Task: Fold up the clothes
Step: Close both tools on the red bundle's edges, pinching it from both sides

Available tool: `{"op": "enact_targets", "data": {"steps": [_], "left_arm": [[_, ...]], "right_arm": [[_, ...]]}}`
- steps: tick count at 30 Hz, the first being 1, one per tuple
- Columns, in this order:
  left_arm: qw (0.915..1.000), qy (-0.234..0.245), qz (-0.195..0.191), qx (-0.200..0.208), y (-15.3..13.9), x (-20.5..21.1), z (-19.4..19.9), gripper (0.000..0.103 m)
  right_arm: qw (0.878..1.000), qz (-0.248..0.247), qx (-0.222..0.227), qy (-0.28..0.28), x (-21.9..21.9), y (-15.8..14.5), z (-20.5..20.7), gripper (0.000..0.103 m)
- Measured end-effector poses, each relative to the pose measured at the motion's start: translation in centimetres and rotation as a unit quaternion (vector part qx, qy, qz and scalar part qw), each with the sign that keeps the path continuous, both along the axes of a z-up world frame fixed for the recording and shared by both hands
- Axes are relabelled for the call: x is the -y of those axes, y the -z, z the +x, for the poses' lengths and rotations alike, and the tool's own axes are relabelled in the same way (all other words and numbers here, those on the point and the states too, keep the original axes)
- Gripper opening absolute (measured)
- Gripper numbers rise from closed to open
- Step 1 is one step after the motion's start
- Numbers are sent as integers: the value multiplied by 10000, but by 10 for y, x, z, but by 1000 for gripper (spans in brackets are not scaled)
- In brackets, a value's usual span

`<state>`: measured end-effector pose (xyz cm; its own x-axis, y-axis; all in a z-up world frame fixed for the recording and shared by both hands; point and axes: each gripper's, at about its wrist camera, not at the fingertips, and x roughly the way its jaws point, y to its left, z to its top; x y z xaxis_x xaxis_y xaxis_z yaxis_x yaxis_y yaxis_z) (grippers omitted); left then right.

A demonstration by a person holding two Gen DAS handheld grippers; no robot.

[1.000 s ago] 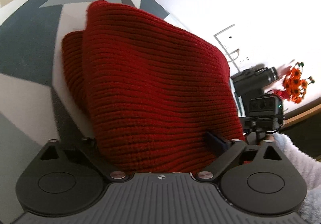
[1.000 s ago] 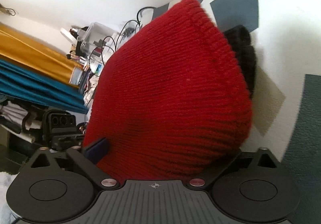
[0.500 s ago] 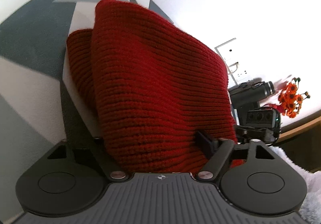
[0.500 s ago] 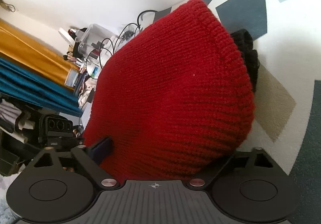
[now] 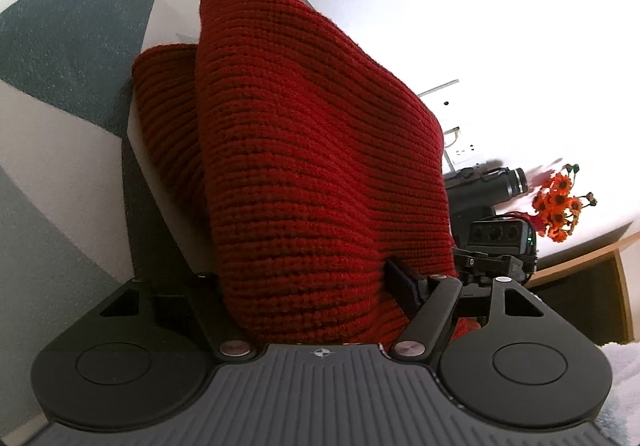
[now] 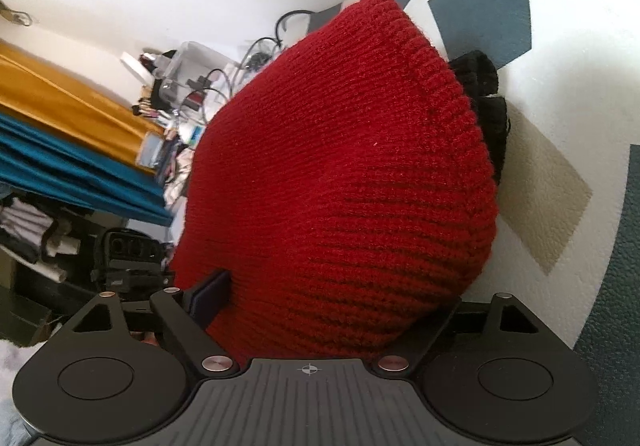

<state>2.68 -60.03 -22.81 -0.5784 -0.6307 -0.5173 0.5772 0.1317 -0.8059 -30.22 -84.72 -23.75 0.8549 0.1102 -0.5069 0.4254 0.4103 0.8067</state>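
Narrowing over the last second, both tools now clamp the red knit [image 5: 312,174]: left tool [image 5: 308,286], right tool [image 6: 332,298] (lifted off the patterned floor [image 5: 60,46]), ready for folding.

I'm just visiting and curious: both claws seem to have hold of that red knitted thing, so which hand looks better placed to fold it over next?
Probably neither alone. The left gripper and the right gripper each have the red knit bunched between their fingers, so both seem equally placed to move together.

red knit garment [image 5: 312,174] fills the way ahead, patterned rug [image 5: 60,58] open leftward
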Motion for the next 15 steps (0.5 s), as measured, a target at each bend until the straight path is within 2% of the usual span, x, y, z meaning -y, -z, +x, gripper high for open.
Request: {"op": "enact_targets", "data": {"steps": [1, 5, 8, 15], "left_arm": [[10000, -39, 17, 76, -1, -2, -1, 65], [9982, -198, 86, 553, -16, -4, -18, 60], [9963, -182, 61, 842, -26, -7, -23, 56], [9960, -179, 109, 868, -30, -15, -21, 55]], "right_arm": [[9999, -21, -72, 73, -1, -2, 2, 74], [9962, -717, -498, 62, -18, -31, 12, 58], [9897, -1184, -797, 93, -32, -52, 21, 53], [9868, -1403, -789, 175, -53, -68, 24, 49]]}}
